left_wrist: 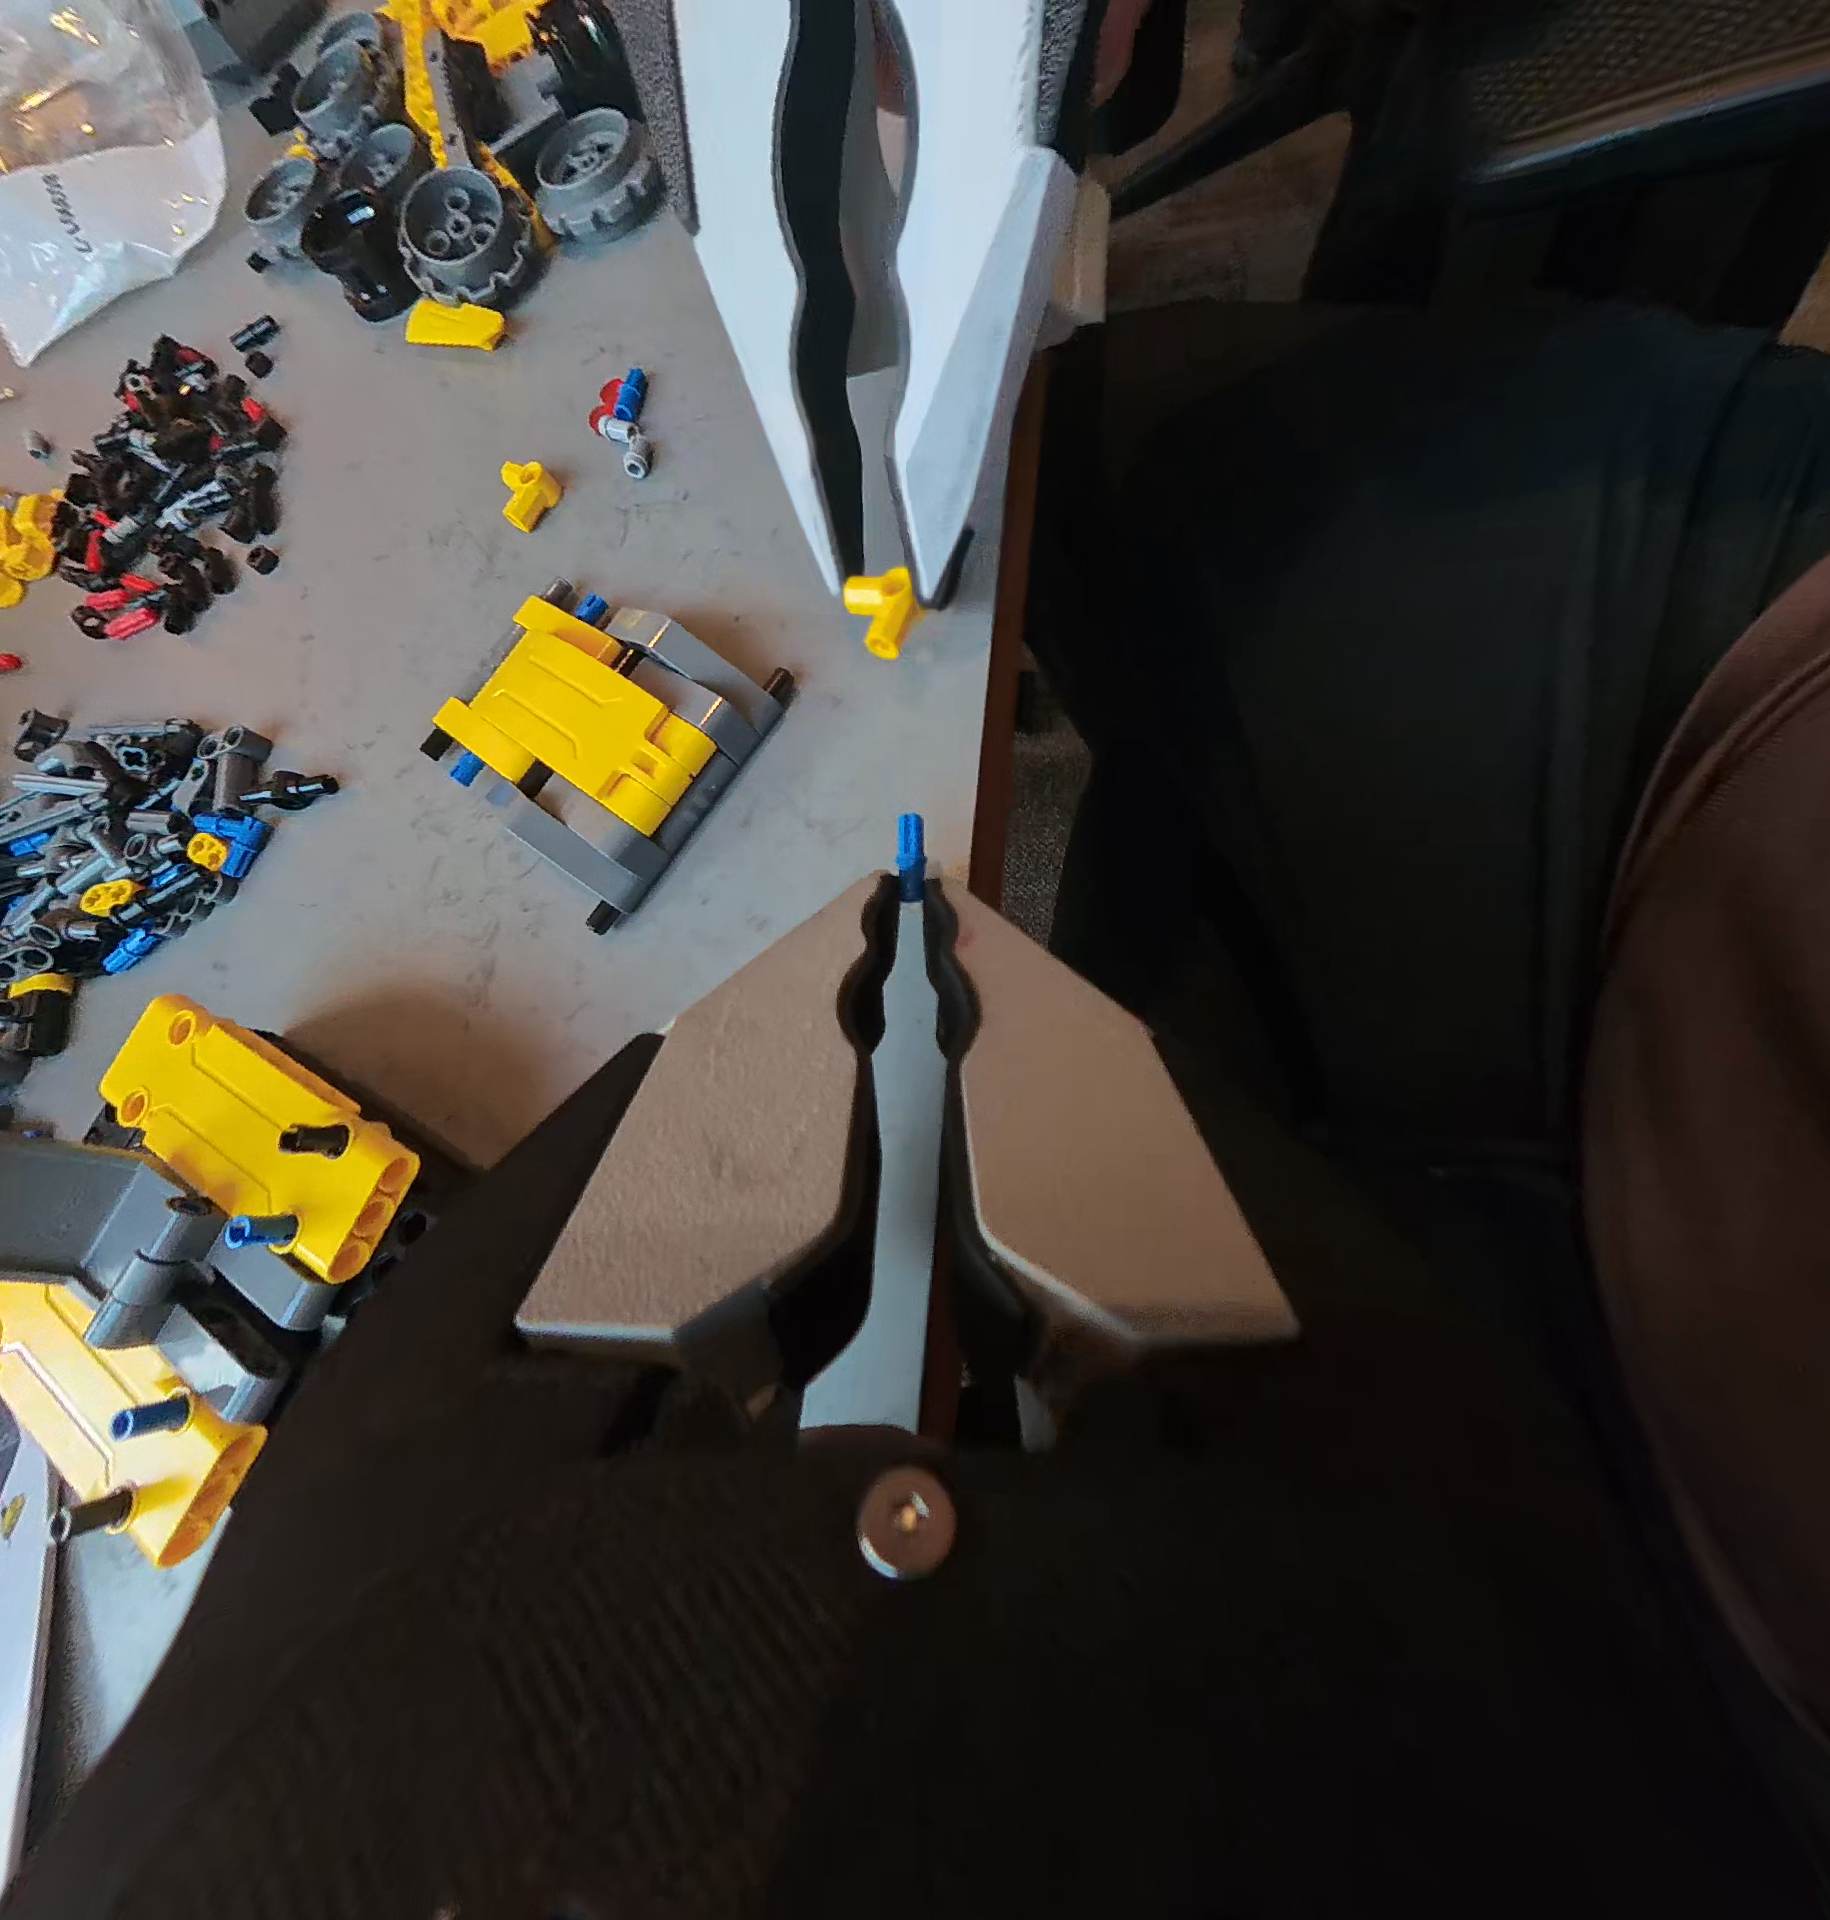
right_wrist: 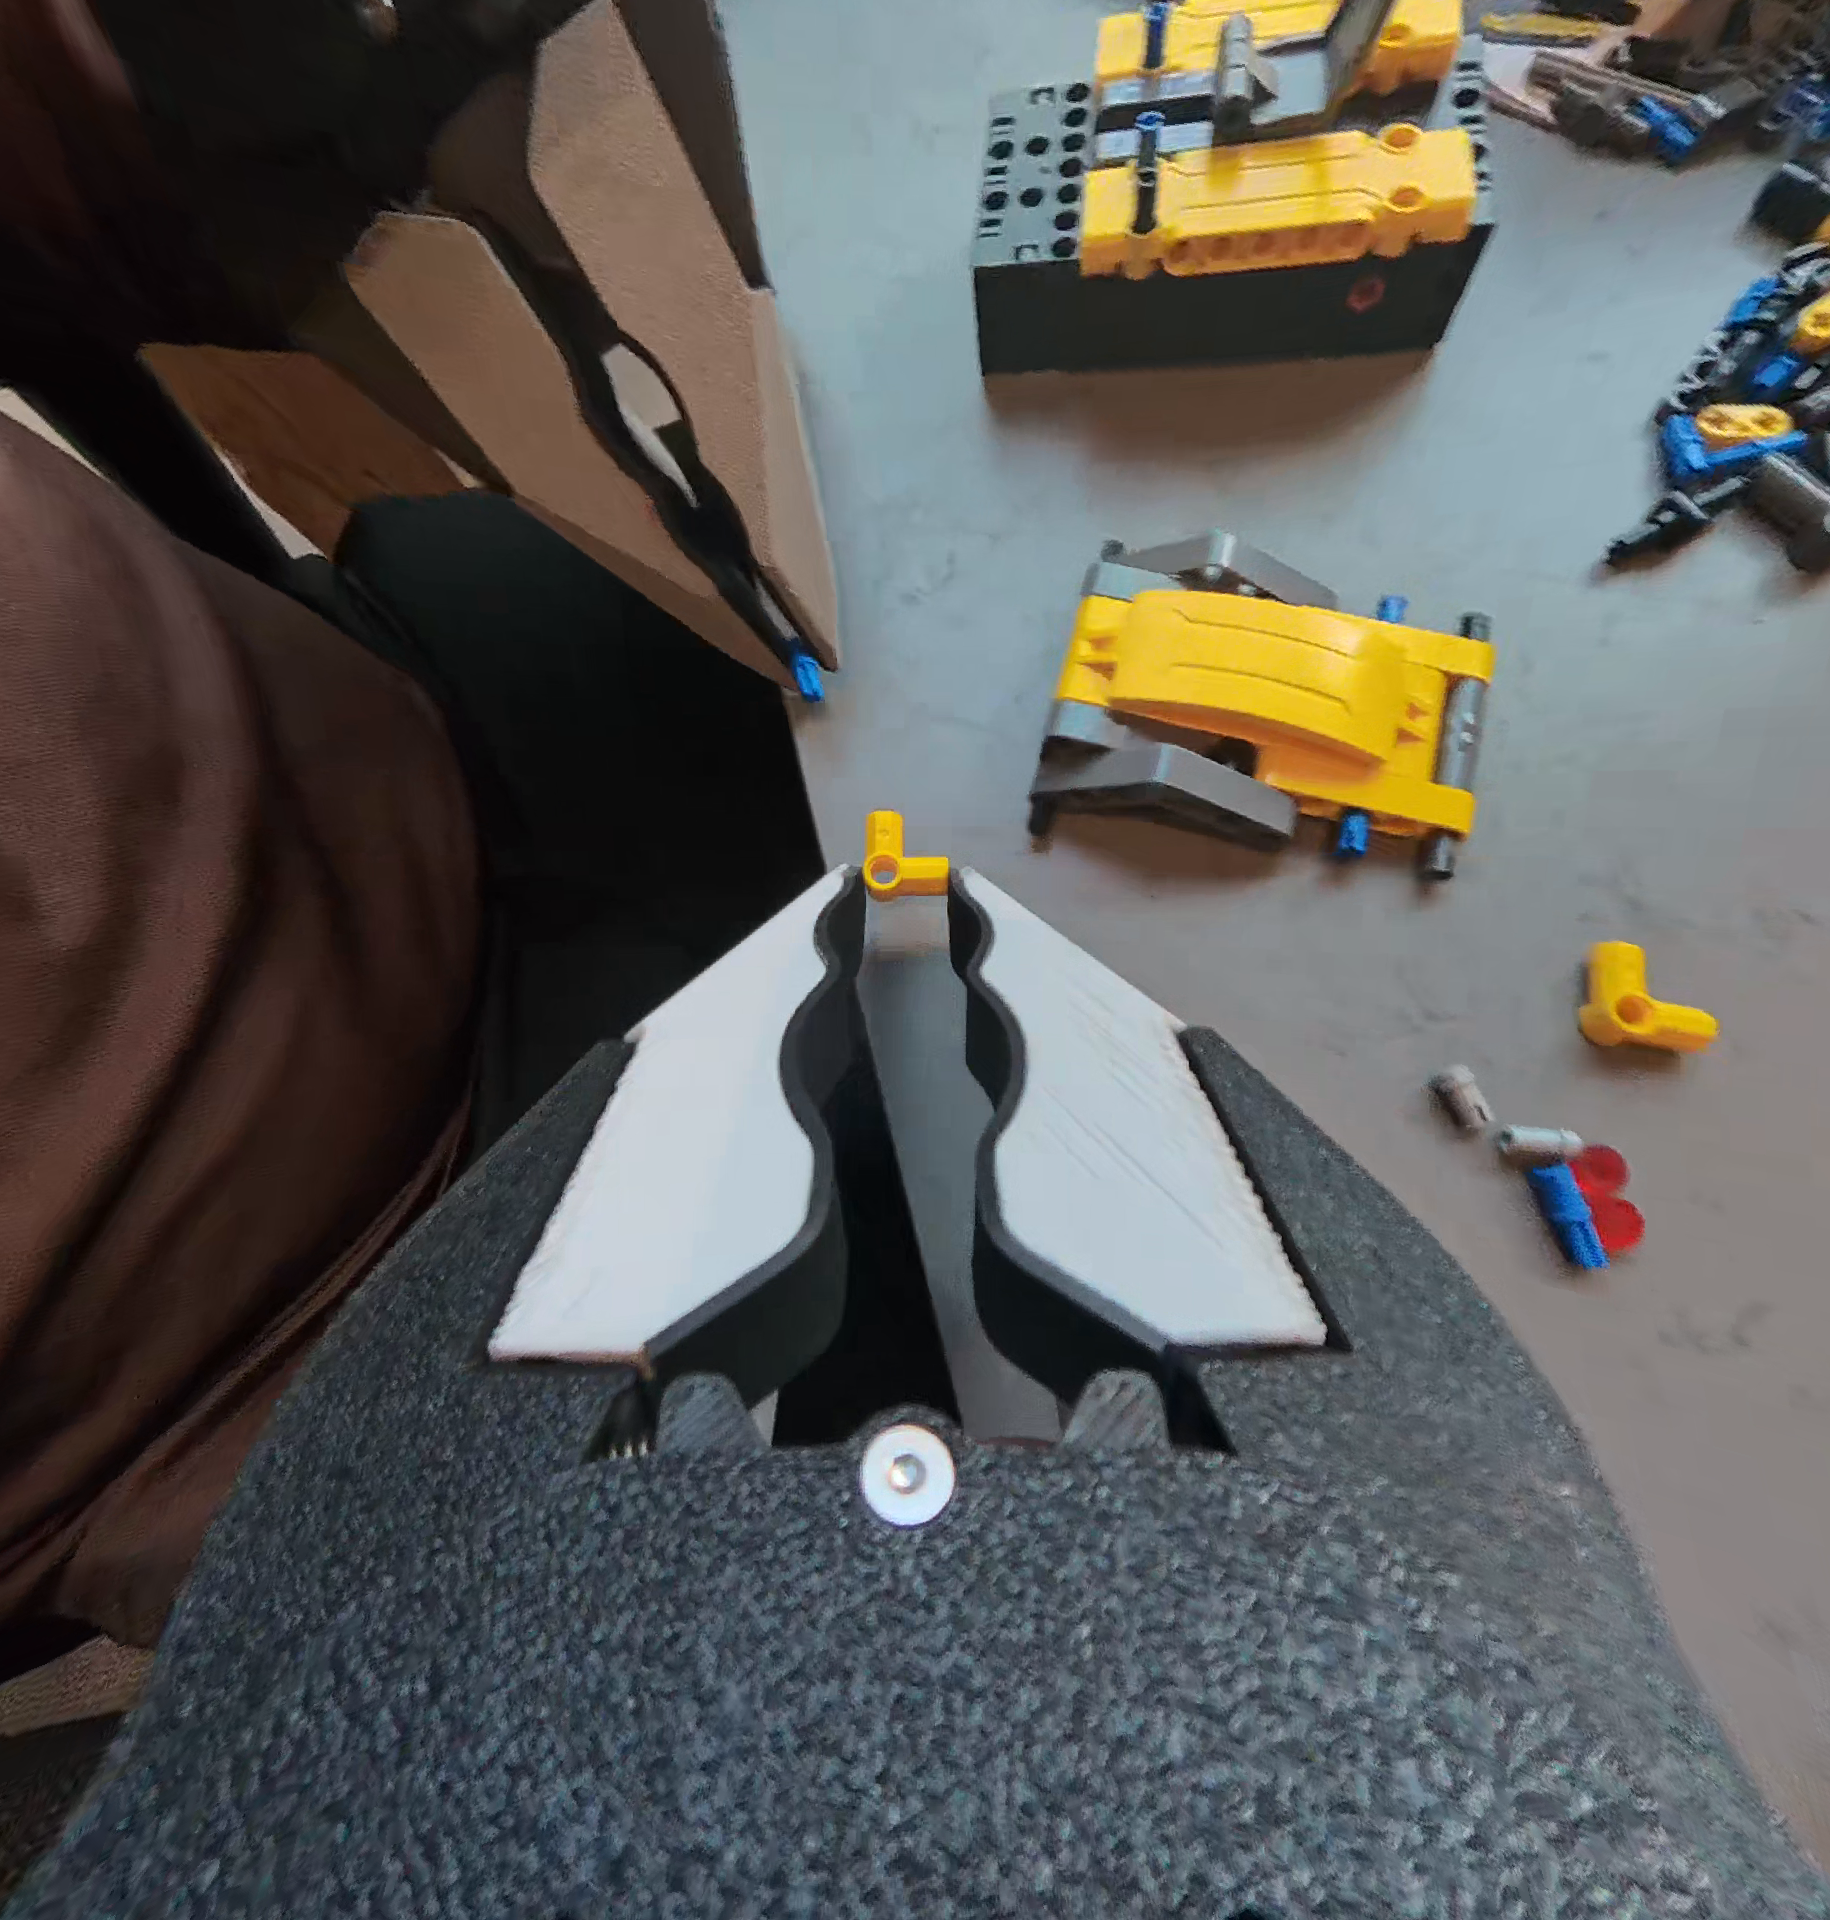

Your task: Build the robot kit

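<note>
The left gripper point(left_wrist: 909, 888) has flat, matte tan-grey fingers with wavy black rubber pads, drawn almost together at the tips and pinching a small blue pin point(left_wrist: 909, 847), a ridged plastic peg that sticks out forward past the tips. The right gripper point(right_wrist: 906, 883) has pale white fingers with fine printed ridges and the same scalloped black lining; its jaws stand narrowly parted, closed onto a small yellow connector point(right_wrist: 898, 864), a glossy L-shaped piece with a round hole at its bend. Both held parts hang over the near edge of the grey table point(left_wrist: 869, 748), whose top is smooth and faintly mottled, and the two gripper tips are near each other but apart.

Just beyond lies a yellow and grey panel assembly point(left_wrist: 604, 743), curved glossy shells on grey beams with black axle ends. A second loose yellow connector point(right_wrist: 1643, 1013) rests on the table, near a blue pin beside what seem to be two red translucent discs point(right_wrist: 1607, 1195), though they are blurred. Heaps of small black, grey, blue and red pieces point(left_wrist: 111, 810) sit farther off, with grey toothed wheel hubs point(left_wrist: 454, 223) and a crinkled clear plastic bag point(left_wrist: 69, 177)
</note>
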